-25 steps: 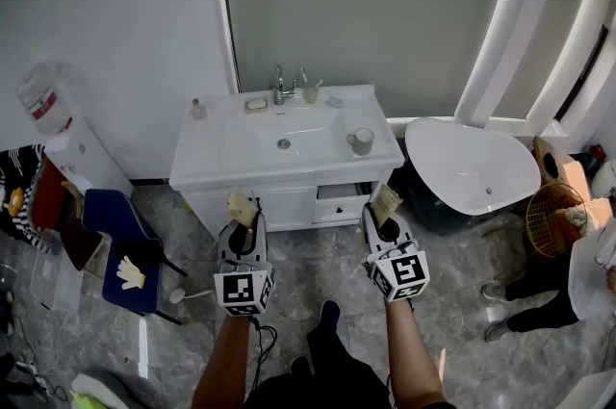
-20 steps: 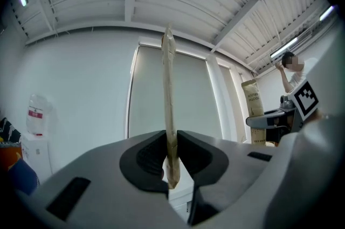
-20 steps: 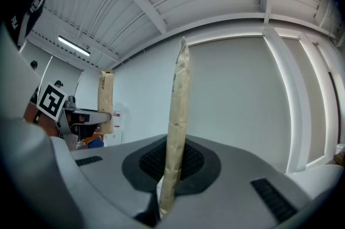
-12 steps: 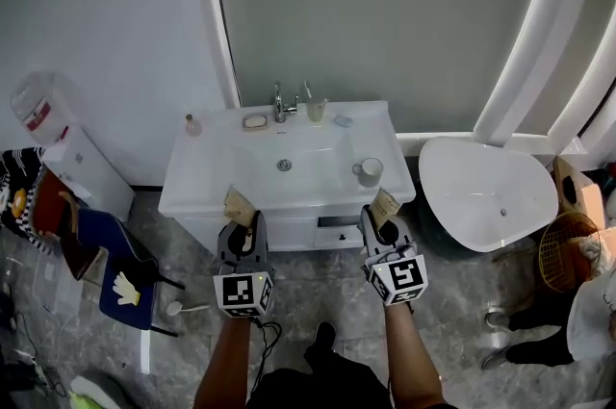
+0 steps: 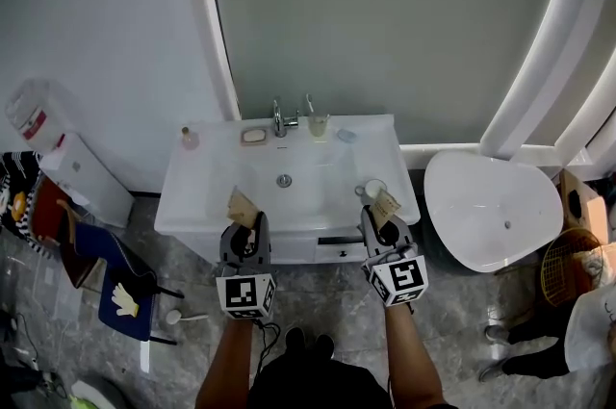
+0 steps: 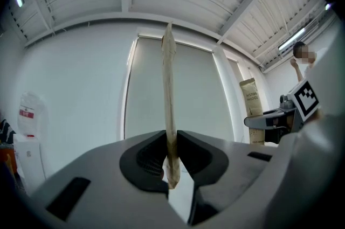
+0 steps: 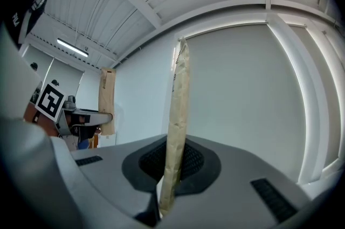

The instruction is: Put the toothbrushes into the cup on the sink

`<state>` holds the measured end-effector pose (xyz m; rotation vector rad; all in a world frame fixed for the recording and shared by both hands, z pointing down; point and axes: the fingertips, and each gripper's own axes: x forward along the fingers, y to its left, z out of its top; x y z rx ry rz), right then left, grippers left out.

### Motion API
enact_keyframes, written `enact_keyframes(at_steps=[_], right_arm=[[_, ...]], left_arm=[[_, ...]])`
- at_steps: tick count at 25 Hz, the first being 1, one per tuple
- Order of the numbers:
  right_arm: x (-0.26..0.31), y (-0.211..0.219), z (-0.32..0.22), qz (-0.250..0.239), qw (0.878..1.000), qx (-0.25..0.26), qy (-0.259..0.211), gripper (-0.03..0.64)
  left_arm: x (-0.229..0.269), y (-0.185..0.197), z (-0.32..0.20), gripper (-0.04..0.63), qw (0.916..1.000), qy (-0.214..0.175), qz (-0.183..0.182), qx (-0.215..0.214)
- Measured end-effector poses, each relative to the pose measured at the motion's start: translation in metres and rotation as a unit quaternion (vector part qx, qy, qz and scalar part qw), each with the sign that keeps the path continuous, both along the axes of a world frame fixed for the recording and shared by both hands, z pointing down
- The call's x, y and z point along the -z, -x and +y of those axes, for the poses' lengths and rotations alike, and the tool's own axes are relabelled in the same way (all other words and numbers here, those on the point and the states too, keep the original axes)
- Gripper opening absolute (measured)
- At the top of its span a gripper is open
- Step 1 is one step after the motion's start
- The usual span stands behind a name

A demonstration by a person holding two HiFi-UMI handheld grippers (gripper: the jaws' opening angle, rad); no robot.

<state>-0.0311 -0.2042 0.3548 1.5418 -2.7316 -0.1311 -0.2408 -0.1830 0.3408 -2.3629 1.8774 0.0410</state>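
My left gripper (image 5: pixel 244 226) is shut on a toothbrush in a tan paper packet (image 5: pixel 241 206), which stands up edge-on between the jaws in the left gripper view (image 6: pixel 169 115). My right gripper (image 5: pixel 380 224) is shut on a second packeted toothbrush (image 5: pixel 386 204), seen upright in the right gripper view (image 7: pixel 177 131). Both grippers hover at the front edge of the white sink (image 5: pixel 212 195). A white cup (image 5: pixel 373 189) stands on the sink's right side, just beyond the right gripper's packet. Another cup (image 5: pixel 317 124) with something in it stands by the tap (image 5: pixel 278 119).
A soap dish (image 5: pixel 253 136) and a small bottle (image 5: pixel 189 138) sit on the sink's back edge. A white bathtub (image 5: pixel 496 205) lies to the right, with a wire basket (image 5: pixel 568 265) and a person (image 5: pixel 582 330) beyond. A blue chair (image 5: pixel 120 292) and a water dispenser (image 5: pixel 58 157) stand left.
The head view has drawn closer to the sink, so the sink sits lower in the picture. Both grippers now reach its front edge, and the right packet overlaps the white cup.
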Motion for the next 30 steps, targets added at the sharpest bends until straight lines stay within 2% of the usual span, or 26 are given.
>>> enact_keyframes(at_steps=[7, 14, 20, 30], right_arm=[[-0.006, 0.01, -0.028, -0.001, 1.0, -0.019, -0.002, 0.028], [-0.013, -0.012, -0.042, 0.011, 0.999, -0.04, -0.001, 0.028], [-0.018, -0.058, -0.067, 0.01, 0.999, -0.046, -0.001, 0.028], [-0.033, -0.167, -0.135, 0.012, 1.0, -0.005, 0.008, 0.028]], left_arm=[[-0.006, 0.003, -0.038, 0.071, 0.9996, 0.001, -0.003, -0.027], [-0.02, -0.021, -0.063, 0.071, 0.9984, 0.012, -0.003, -0.055], [-0.024, -0.078, -0.089, 0.071, 0.9972, 0.016, -0.008, -0.073], [-0.035, -0.21, -0.153, 0.071, 0.9981, 0.021, -0.011, -0.057]])
